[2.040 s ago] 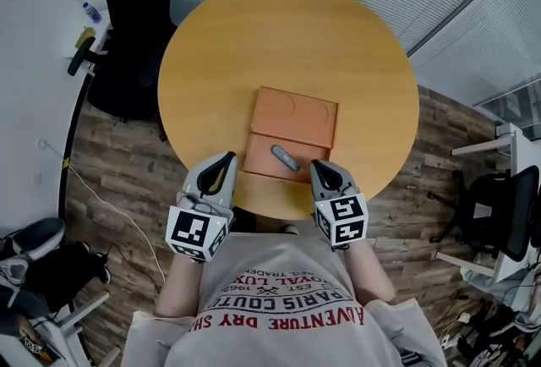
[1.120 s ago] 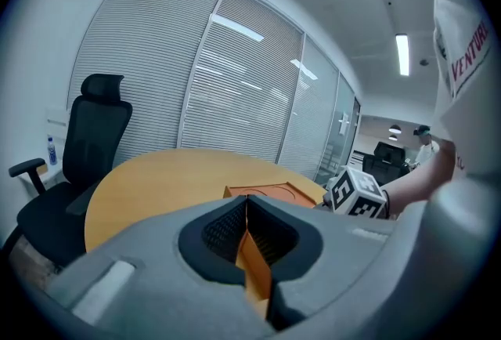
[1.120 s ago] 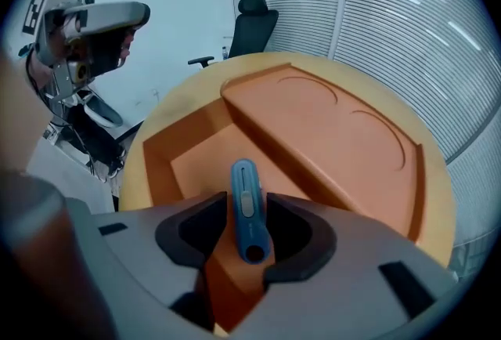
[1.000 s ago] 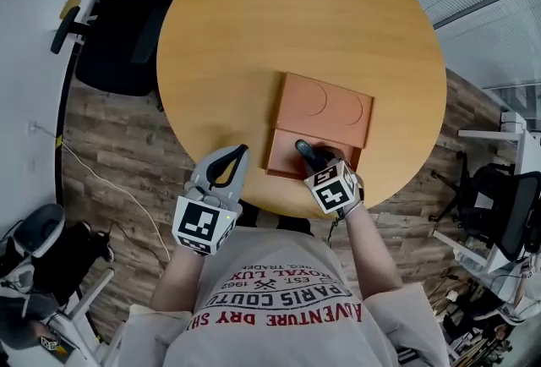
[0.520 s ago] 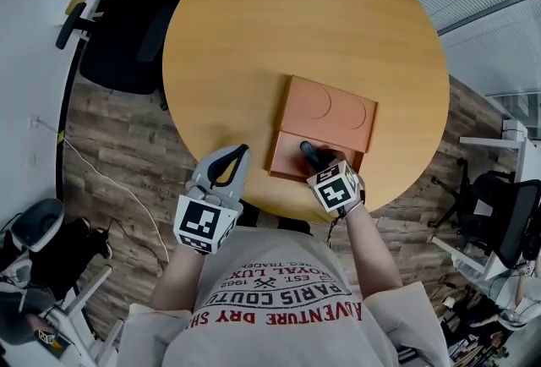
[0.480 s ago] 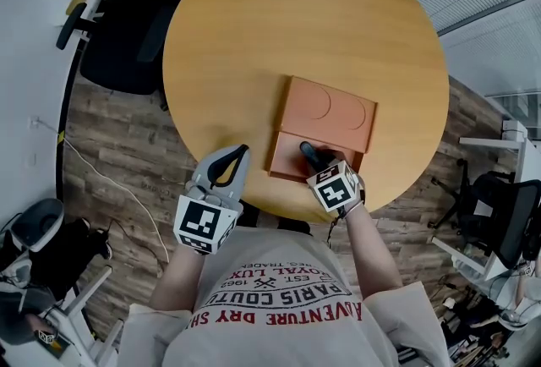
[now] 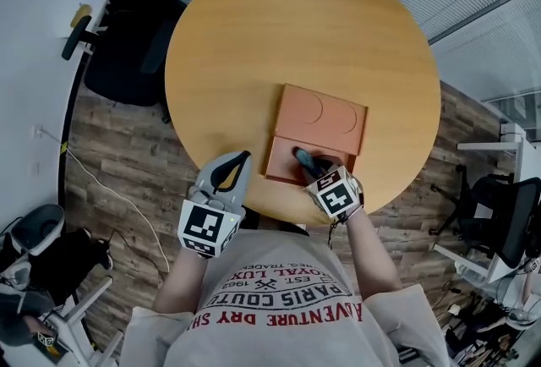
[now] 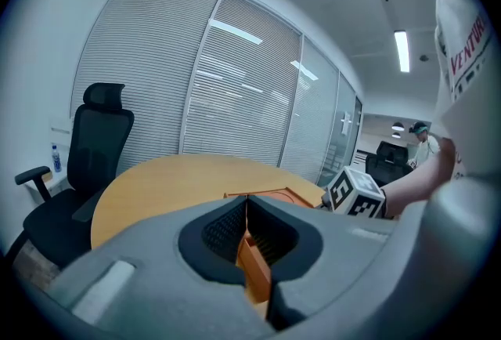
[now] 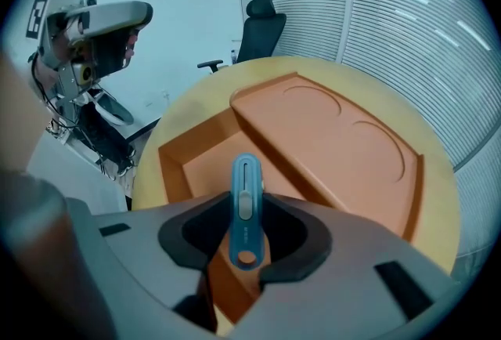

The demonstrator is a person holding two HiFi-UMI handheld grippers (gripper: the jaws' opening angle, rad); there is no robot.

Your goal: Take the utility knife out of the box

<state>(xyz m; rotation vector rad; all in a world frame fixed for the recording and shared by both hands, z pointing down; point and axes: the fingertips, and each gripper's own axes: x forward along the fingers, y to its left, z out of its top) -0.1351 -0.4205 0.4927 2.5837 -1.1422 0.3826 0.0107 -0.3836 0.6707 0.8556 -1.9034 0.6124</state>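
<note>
R claw [image 9: 244, 230] is clamped on the utility knife [image 9: 244, 178] inside the box [image 9: 176, 166], angled down for lifting. L claw [image 8: 246, 209] is shut w/ nothing in it, out of the way by the tabletop [image 7: 296, 35] edge.

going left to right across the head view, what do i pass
black office chair → left tongs → orange box → dark chair at the right edge
</note>
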